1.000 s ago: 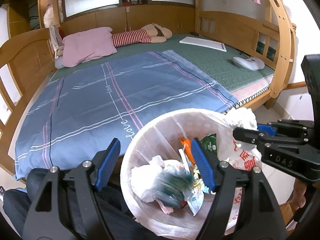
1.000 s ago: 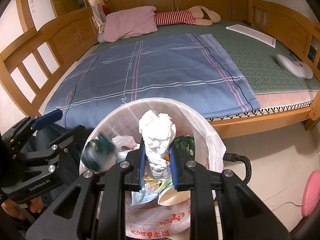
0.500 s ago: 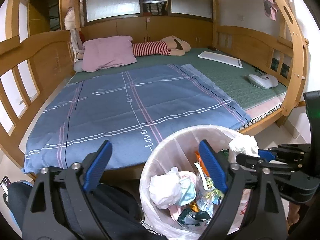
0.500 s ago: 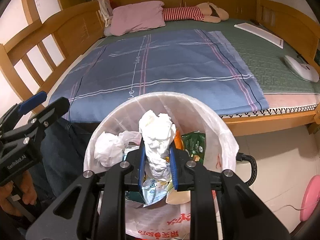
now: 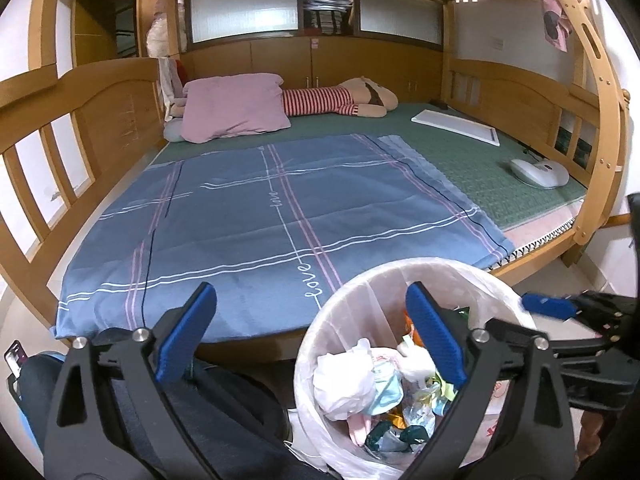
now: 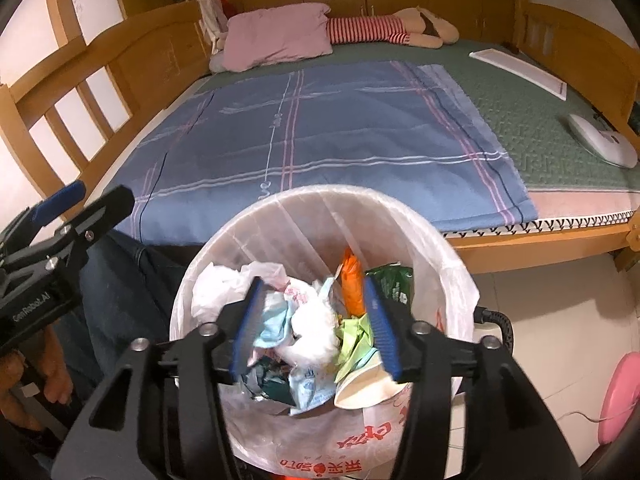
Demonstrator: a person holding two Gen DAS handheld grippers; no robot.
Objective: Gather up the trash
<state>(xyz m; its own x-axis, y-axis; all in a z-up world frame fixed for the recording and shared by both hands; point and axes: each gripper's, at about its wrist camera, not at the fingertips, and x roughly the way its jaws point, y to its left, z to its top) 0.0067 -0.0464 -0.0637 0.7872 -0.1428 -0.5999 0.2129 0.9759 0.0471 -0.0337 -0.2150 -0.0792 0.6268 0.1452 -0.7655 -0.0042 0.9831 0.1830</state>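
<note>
Both grippers spread above the bin, nothing in either.

Left wrist view: the left gripper gapes wide and empty over the near edge of the blue checked blanket, its right finger above the white plastic-lined trash bin. Right wrist view: the right gripper hangs parted and empty over the bin, a crumpled white tissue wad lying among the wrappers inside.

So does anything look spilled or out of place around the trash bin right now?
Nothing stands out. The trash sits inside the lined bin, including the white tissue wad, and none shows on the floor. Both grippers are open and empty.
</note>
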